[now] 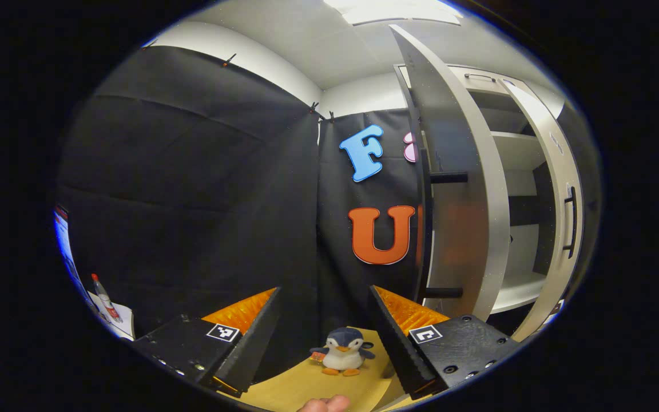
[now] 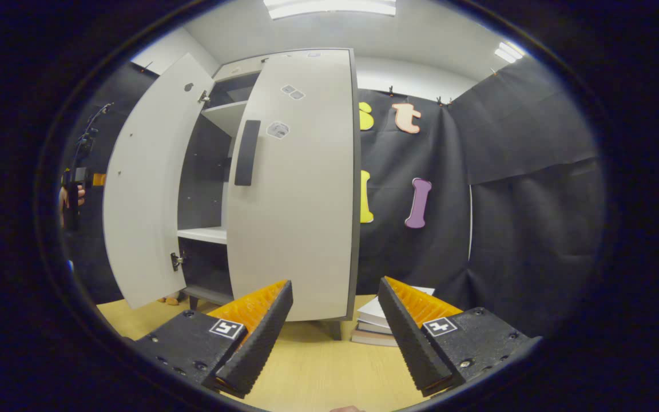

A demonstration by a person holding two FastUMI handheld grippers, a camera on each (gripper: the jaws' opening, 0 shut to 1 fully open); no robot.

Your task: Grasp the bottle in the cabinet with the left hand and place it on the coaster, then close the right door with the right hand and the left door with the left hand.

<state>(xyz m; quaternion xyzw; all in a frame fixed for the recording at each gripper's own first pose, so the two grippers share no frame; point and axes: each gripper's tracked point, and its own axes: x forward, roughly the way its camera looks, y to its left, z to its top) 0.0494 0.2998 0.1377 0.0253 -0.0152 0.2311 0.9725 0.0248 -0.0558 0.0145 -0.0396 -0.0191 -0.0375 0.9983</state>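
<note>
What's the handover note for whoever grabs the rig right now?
Left gripper: open, empty, over the table near a toy penguin.
Right gripper: open, empty, facing the cabinet.
Bottle: a small one stands far off to the side; can't tell if it's on a coaster.
Right door: looks shut or nearly so.
Left door: wide open.
Left to do: confirm the bottle placement, check the right door, close the left door with the left gripper.

Left gripper view faces the booth corner, cabinet [image 1: 478, 189] at frame right; right gripper view faces the same cabinet [image 2: 284, 189] left of centre.
</note>
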